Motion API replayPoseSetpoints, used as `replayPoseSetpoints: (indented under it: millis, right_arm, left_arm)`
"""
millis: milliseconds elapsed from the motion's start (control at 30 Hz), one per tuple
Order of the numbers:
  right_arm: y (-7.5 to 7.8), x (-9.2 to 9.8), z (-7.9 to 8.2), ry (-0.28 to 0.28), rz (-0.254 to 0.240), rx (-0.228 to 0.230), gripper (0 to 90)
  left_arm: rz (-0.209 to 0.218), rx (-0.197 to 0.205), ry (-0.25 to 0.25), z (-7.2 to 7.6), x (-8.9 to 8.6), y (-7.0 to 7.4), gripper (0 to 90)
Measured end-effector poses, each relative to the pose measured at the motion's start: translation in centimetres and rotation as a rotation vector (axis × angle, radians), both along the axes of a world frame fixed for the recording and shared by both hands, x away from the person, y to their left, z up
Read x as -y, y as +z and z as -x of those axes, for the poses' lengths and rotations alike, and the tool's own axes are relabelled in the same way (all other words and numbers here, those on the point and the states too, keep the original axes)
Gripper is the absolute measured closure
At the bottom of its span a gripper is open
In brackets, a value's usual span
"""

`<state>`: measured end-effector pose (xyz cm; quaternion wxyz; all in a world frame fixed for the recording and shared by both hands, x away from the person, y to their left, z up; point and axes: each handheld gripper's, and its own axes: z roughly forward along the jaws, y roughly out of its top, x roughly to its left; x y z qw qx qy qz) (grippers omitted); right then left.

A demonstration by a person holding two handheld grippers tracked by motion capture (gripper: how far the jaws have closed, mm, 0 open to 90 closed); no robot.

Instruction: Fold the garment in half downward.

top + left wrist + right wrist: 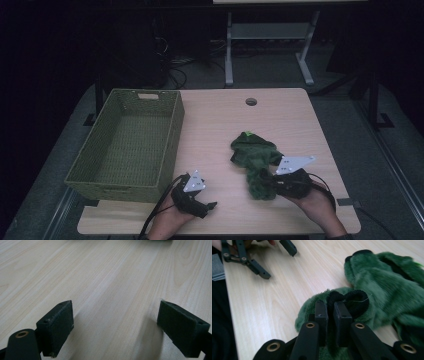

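A green fuzzy garment (255,152) with a black cuff lies crumpled on the wooden table (220,120), right of centre. My right gripper (266,181) is at its near end. In the right gripper view the right gripper (331,312) is shut on the garment (387,287), with a fold of green fleece and black cuff pinched between the pads. My left gripper (210,206) sits near the front edge, beside the basket's near corner. Its jaws stand wide apart in the left gripper view, where the left gripper (115,327) has only bare wood between them. It also shows open in the right gripper view (278,262).
A large green woven basket (172,145) stands on the left half of the table, and nothing lies in the part of its inside that I can see. A round cable hole (251,101) sits near the table's far edge. Desk legs and cables stand on the dark floor behind.
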<state>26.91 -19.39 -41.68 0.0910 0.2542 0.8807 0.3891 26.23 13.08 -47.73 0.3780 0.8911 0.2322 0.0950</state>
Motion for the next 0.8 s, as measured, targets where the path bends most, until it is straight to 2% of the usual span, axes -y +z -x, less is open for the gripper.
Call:
replayPoseSetpoints:
  millis: [200,267,300,367,400,467,500,533,567,633,733,800]
  right_arm:
    - [-1.4,-1.9,-1.4,0.01,0.019,-0.028,81.6]
    - [-1.5,-2.1,-1.5,0.005,0.015,-0.032,76.5]
    - [-1.3,-2.1,-1.4,0.006,0.009,-0.026,70.8]
    - [-1.1,-2.1,-1.4,0.004,-0.001,-0.022,68.2]
    - [-0.5,-1.9,-1.3,0.0,-0.019,0.001,66.1]
    - [0.2,-1.5,-1.1,-0.015,-0.057,0.017,67.9]
    - [0.2,-1.5,-1.1,-0.015,-0.057,0.017,67.9]
    - [0.7,-1.0,-1.2,-0.034,-0.073,0.048,73.3]
    - [0.7,-1.0,-1.2,-0.034,-0.073,0.048,73.3]
    - [0.5,-0.4,-1.7,-0.071,-0.073,0.037,81.2]
    - [-0.4,-0.3,-2.0,-0.08,-0.057,0.012,84.4]
    - [-1.7,-0.5,-2.5,-0.071,-0.034,-0.028,88.3]
  left_arm:
    - [0.0,0.001,0.0,0.0,0.0,0.0,12.9]
    - [0.001,0.0,0.0,0.0,0.0,0.0,12.9]
    - [0.0,0.001,0.0,0.0,0.0,0.0,12.9]
    - [0.0,0.001,0.0,0.0,0.0,0.0,12.9]
    - [-0.002,0.004,-0.002,0.0,0.0,0.0,12.9]
    - [-0.002,0.005,-0.003,-0.1,0.0,0.0,12.8]
    - [-0.002,0.005,-0.003,-0.1,0.0,0.0,12.8]
    - [-0.002,0.004,-0.002,-0.1,0.0,0.0,12.8]
    - [-0.002,0.004,-0.002,-0.1,0.0,0.0,12.8]
    - [-0.002,0.007,-0.003,-0.1,0.0,0.0,12.8]
    - [-0.004,0.002,-0.004,0.0,0.0,0.0,12.8]
    - [-0.003,0.002,-0.003,-0.1,0.0,0.0,12.8]
